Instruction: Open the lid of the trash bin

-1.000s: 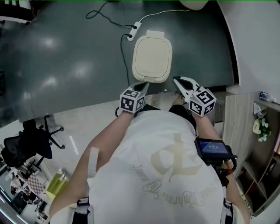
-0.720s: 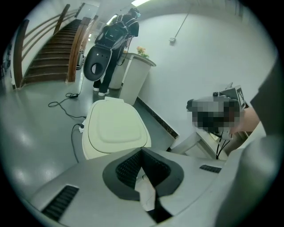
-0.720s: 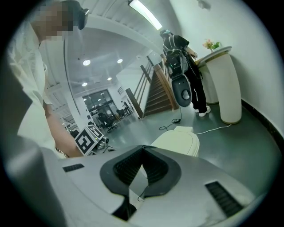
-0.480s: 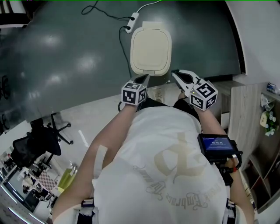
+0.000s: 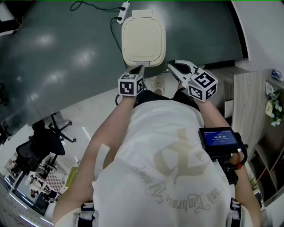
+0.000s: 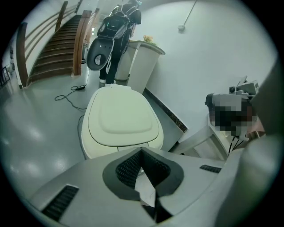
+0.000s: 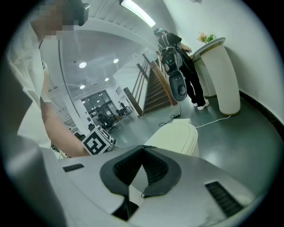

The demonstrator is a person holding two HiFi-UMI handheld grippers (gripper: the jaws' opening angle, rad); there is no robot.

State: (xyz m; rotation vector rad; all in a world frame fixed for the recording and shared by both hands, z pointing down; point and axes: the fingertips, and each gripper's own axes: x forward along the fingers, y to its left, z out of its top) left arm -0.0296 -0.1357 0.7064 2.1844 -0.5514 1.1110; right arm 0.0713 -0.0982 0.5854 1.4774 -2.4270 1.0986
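The trash bin stands on the dark floor with its cream lid down. The lid fills the middle of the left gripper view and shows partly in the right gripper view. My left gripper hovers just in front of the lid's near edge, its jaws shut with nothing between them. My right gripper is held to the right of that edge, apart from the bin, also shut and holding nothing.
A power strip with cables lies on the floor behind the bin. A person in dark clothes stands by a white pedestal near a staircase. An office chair is at the left, wooden shelving at the right.
Both grippers have moved forward toward the bin's near edge. The head view has shifted, so the bin sits higher in the frame.
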